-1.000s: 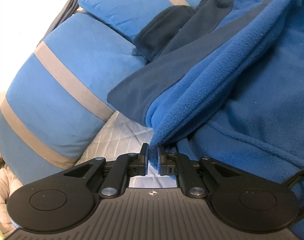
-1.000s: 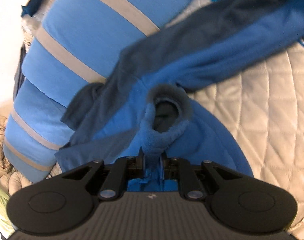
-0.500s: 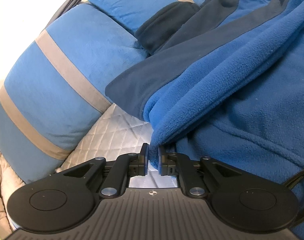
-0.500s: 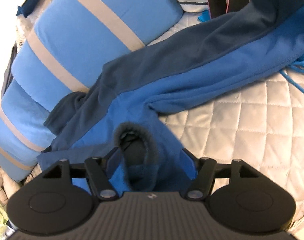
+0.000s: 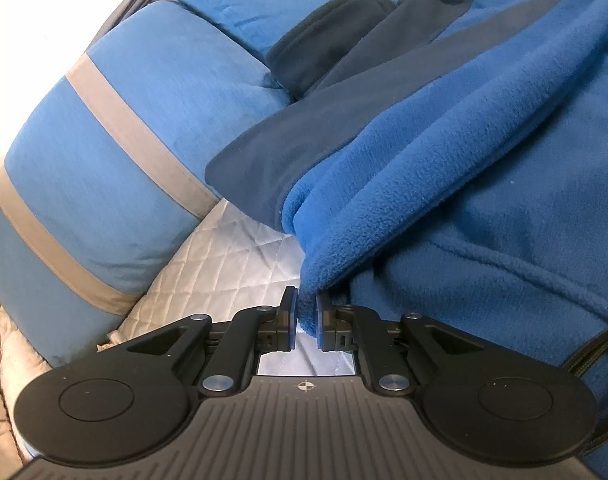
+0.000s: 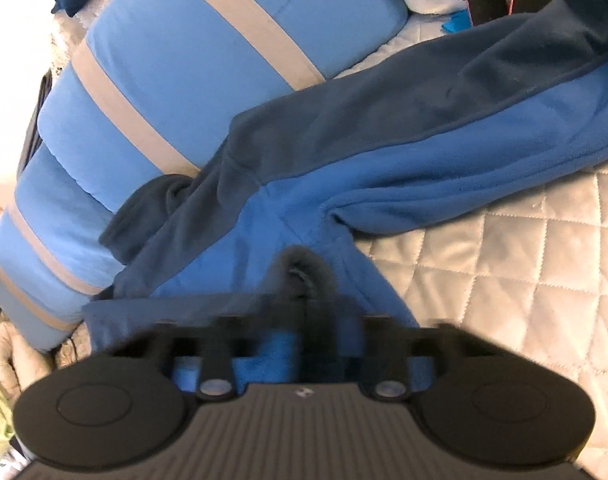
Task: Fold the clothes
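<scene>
Left wrist view: the left gripper [image 5: 303,312] pinches a fleece jacket [image 5: 484,184] fold, clamped narrow; keep this edge taut over the quilted bed [image 5: 232,264].

Right wrist view: the right gripper [image 6: 300,336], blurred, has just closed, apparently onto the collar [image 6: 304,276]. No legible writing.

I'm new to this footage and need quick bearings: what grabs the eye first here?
A bright blue fleece jacket with navy panels sprawls across the quilted bedspread, one sleeve stretching away to the right. Two blue pillows with grey stripes lie along its left side. The left gripper pinches a fleece edge.
</scene>
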{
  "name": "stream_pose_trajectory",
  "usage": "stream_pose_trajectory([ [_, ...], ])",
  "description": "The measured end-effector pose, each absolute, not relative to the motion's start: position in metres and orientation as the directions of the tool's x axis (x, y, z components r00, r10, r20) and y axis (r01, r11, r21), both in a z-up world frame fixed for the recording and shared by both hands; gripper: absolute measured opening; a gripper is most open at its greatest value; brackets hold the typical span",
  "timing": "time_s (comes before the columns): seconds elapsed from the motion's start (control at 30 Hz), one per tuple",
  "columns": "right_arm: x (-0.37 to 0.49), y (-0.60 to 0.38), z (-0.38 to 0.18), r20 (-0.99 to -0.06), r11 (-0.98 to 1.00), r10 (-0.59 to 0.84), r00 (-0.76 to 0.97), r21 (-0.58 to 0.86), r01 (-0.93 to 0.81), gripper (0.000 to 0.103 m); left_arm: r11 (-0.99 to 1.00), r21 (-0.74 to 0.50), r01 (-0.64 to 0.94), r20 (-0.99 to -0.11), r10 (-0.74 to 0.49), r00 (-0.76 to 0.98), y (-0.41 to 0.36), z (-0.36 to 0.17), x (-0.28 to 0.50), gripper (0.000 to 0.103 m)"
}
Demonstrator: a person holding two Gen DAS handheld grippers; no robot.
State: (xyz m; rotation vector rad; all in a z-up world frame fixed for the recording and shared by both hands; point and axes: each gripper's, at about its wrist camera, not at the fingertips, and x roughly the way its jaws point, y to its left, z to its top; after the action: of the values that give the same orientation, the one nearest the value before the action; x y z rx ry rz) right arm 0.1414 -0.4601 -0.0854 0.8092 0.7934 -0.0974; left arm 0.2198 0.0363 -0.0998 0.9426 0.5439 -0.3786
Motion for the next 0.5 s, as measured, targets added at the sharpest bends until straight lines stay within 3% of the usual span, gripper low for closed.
stream_pose_trajectory([
  [0.17, 0.129, -0.465, -0.060, -0.505, 0.701, 0.278, 0.817, 0.688, 0.187, 0.008, 0.527, 0.658, 0.538, -0.600, -0.065, 0.797, 0.042, -0.104, 0.224, 0.012],
  [0.37, 0.135, -0.471, -0.081, -0.680, 0.772, 0.144, 0.719, 0.532, 0.349, 0.003, 0.538, 0.655, 0.531, -0.601, -0.056, 0.797, 0.041, -0.106, 0.226, 0.012],
  [0.5, 0.136, -0.483, -0.096, -0.720, 0.735, 0.152, 0.677, 0.540, 0.410, 0.006, 0.544, 0.655, 0.524, -0.594, -0.059, 0.803, 0.041, -0.104, 0.224, 0.013],
])
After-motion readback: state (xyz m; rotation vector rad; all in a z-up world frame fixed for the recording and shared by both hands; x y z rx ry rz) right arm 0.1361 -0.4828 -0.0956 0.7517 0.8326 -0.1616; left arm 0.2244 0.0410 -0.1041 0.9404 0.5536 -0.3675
